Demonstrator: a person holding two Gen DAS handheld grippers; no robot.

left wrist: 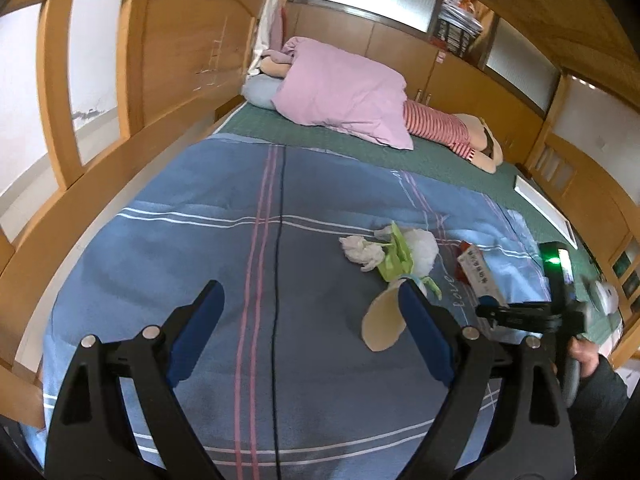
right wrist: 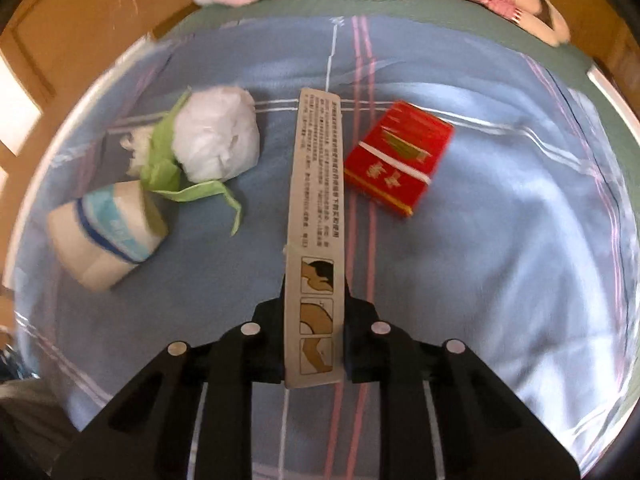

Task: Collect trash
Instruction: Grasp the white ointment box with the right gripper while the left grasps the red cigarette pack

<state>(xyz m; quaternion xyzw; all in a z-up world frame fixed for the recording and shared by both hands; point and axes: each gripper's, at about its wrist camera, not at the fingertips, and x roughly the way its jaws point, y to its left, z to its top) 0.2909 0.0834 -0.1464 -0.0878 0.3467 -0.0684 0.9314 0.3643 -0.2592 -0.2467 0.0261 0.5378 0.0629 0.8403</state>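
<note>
Trash lies on the blue plaid bedspread [left wrist: 200,248]. My right gripper [right wrist: 314,280] is shut on a long beige printed box [right wrist: 316,216], held above the bedspread; the box also shows in the left wrist view [left wrist: 480,276]. A red cigarette pack [right wrist: 398,158] lies right of it. Left of it are a white plastic ball [right wrist: 218,134], green wrapper [right wrist: 168,172], crumpled tissue [right wrist: 138,148] and a tipped paper cup [right wrist: 106,234]. My left gripper [left wrist: 312,312] is open and empty, with the cup [left wrist: 384,320], tissue [left wrist: 362,252] and green wrapper [left wrist: 396,256] just ahead on its right.
A pink pillow [left wrist: 340,92] and a plush doll in striped clothes [left wrist: 440,128] lie at the head of the bed on a green mat [left wrist: 320,140]. Wooden bed rails [left wrist: 120,140] run along the left, wooden cabinets [left wrist: 460,80] behind. A white flat object [left wrist: 544,208] lies at the right edge.
</note>
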